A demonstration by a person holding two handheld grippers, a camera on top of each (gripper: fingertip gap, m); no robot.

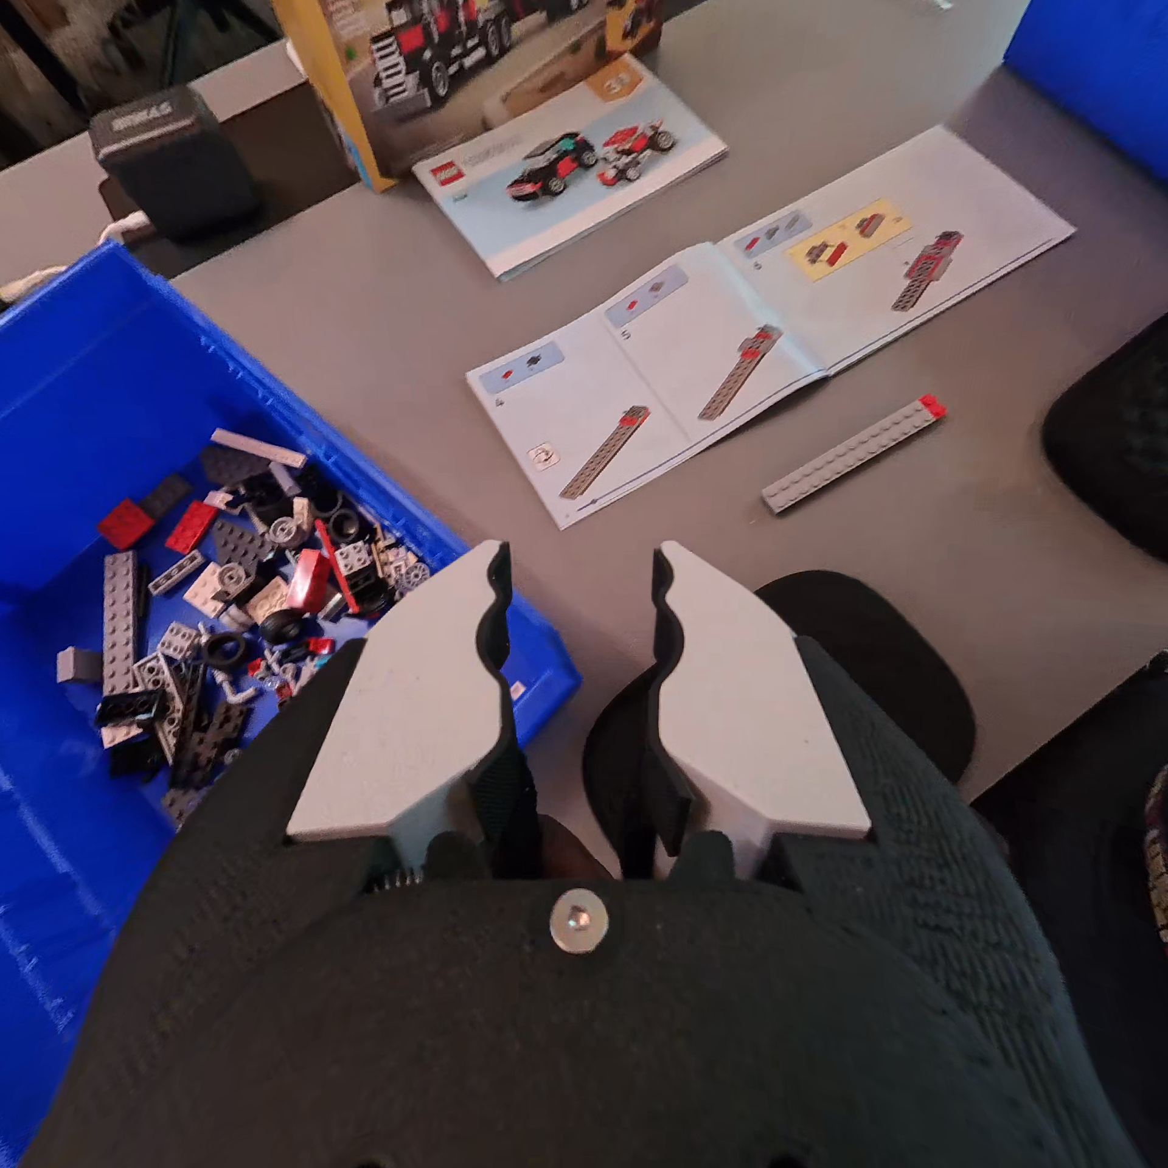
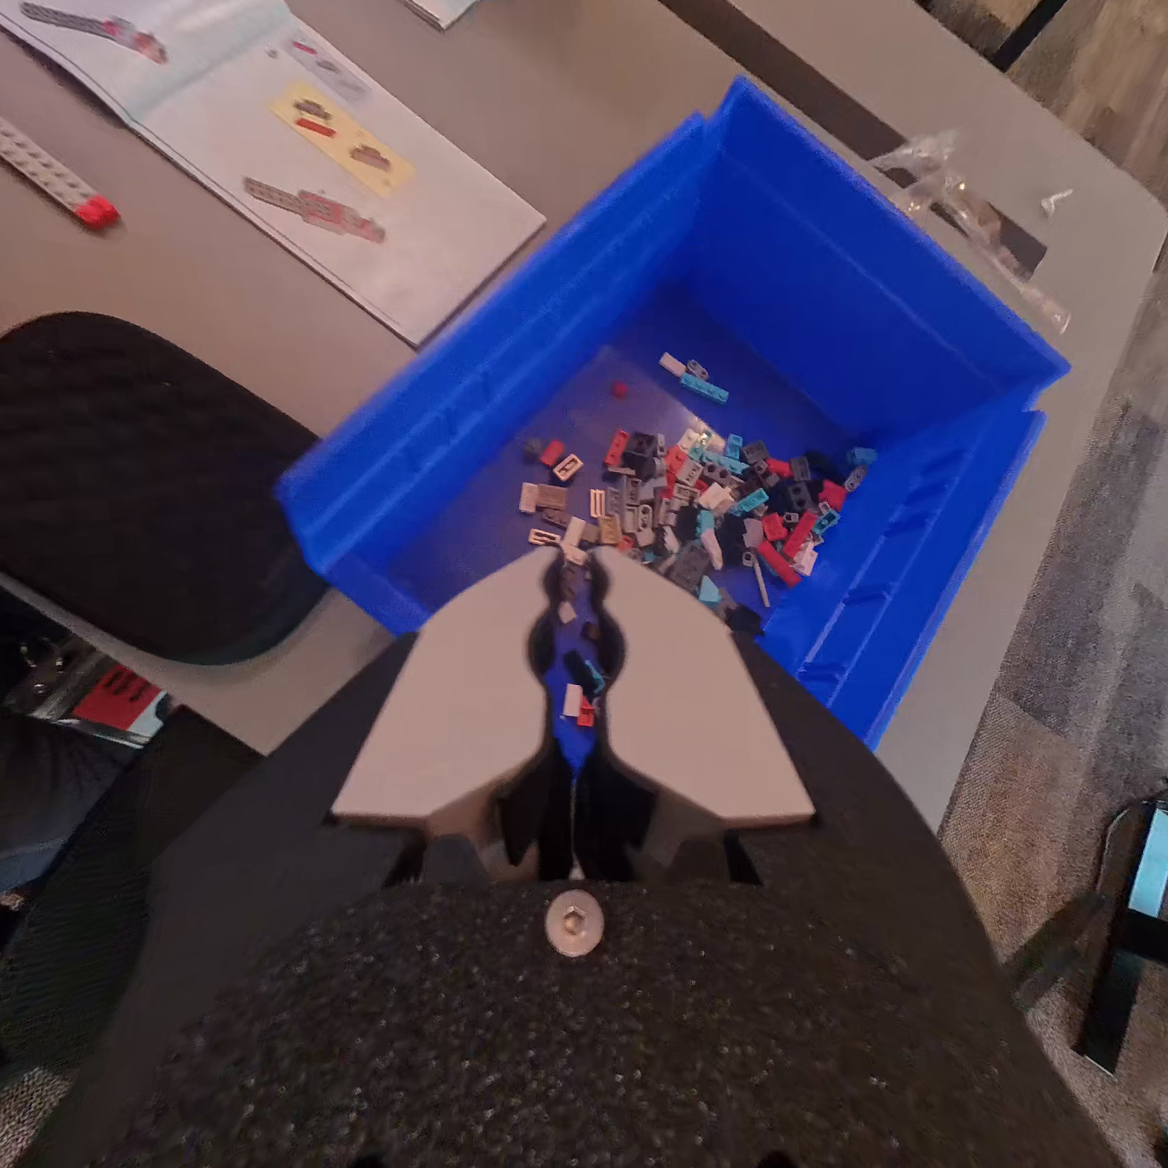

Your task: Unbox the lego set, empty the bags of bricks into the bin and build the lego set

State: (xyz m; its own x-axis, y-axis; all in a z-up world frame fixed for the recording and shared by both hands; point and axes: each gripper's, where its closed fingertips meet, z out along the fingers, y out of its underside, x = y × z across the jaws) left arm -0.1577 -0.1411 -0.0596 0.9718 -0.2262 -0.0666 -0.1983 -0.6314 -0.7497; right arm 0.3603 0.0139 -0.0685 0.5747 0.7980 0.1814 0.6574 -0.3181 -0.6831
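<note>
The grey tabletop (image 1: 392,328) carries everything in sight. Two blue bins sit on it. The left bin (image 1: 95,392), seen in the left wrist view, holds a heap of larger bricks (image 1: 240,594): grey and black plates, red pieces, wheels and tyres. The right bin (image 2: 853,265), seen in the right wrist view, holds a spread of smaller bricks (image 2: 695,499) in red, teal, white, tan and black, gathered toward its right wall.

At the far edge of the tabletop the lego box (image 1: 455,69) stands upright, with a closed booklet (image 1: 569,170) lying just in front of it. Nearer, an open instruction booklet (image 1: 758,341) lies flat between the two bins. Just beside its near edge rests the started build, a long grey plate (image 1: 847,455) with a red piece on one end, apart from both bins. A dark box-shaped object (image 1: 170,158) stands at the far left, and crumpled clear bags (image 2: 967,215) lie past the right bin.

The left gripper (image 1: 578,556) hangs above the tabletop by the left bin's near corner, its jaws spread wide and holding nothing. The right gripper (image 2: 576,556) hovers over the near part of the right bin with its tips almost together; whether a small brick is pinched between them cannot be told.
</note>
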